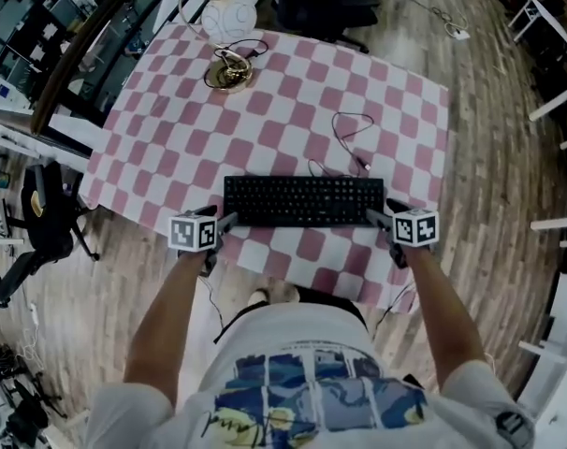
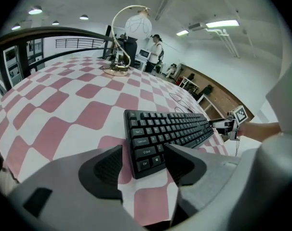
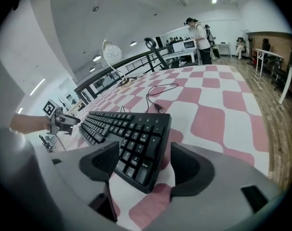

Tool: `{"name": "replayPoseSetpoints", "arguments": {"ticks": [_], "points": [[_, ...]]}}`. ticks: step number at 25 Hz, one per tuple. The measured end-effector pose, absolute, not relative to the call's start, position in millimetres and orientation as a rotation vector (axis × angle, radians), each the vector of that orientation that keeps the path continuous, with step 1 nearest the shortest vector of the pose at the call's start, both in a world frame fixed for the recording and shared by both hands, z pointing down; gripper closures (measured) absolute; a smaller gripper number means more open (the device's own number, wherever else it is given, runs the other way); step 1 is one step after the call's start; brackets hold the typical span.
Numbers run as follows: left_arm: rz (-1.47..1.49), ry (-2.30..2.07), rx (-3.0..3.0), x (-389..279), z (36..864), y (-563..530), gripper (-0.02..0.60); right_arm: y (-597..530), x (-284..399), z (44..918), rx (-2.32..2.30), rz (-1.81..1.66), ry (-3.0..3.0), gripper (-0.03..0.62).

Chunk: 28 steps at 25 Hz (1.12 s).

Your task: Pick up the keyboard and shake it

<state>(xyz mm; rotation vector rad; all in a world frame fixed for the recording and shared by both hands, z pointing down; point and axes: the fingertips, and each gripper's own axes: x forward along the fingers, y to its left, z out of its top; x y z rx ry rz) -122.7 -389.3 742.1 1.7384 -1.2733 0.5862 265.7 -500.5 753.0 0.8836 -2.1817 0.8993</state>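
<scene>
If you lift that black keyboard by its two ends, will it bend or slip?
The keyboard looks like a flat rigid slab, so it probably stays straight. Being thin, it is likely light. Its loose cable would probably dangle and swing.

A keyboard (image 1: pixel 303 200) lies along the table's (image 1: pixel 171 138) near edge, its left end between the left gripper's (image 1: pixel 227 220) jaws, its right end between the right gripper's (image 1: pixel 377 216). A cable (image 1: pixel 359 163) lies just behind it; a lamp (image 1: pixel 229 21) stands far left.
</scene>
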Motion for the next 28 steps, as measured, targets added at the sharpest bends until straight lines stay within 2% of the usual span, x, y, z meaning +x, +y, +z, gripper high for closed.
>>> {"name": "replayPoseSetpoints", "arguments": {"ticks": [12,15,28], "points": [[0.539,-1.229,1.675,-114.4,769.2,-414.3,0.301,-512.6,258.9,773.3,0.815,0.943,-2.154,0.241],[0.517,-1.211,1.673,-108.4,773.6,-416.1,0.294,-510.5,255.6,774.1,0.799,0.936,-2.147,0.278],[0.495,-1.298,1.687,-113.3,763.0,-415.2,0.305,-498.5,255.5,762.0,0.866,0.853,-2.127,0.297]]}}
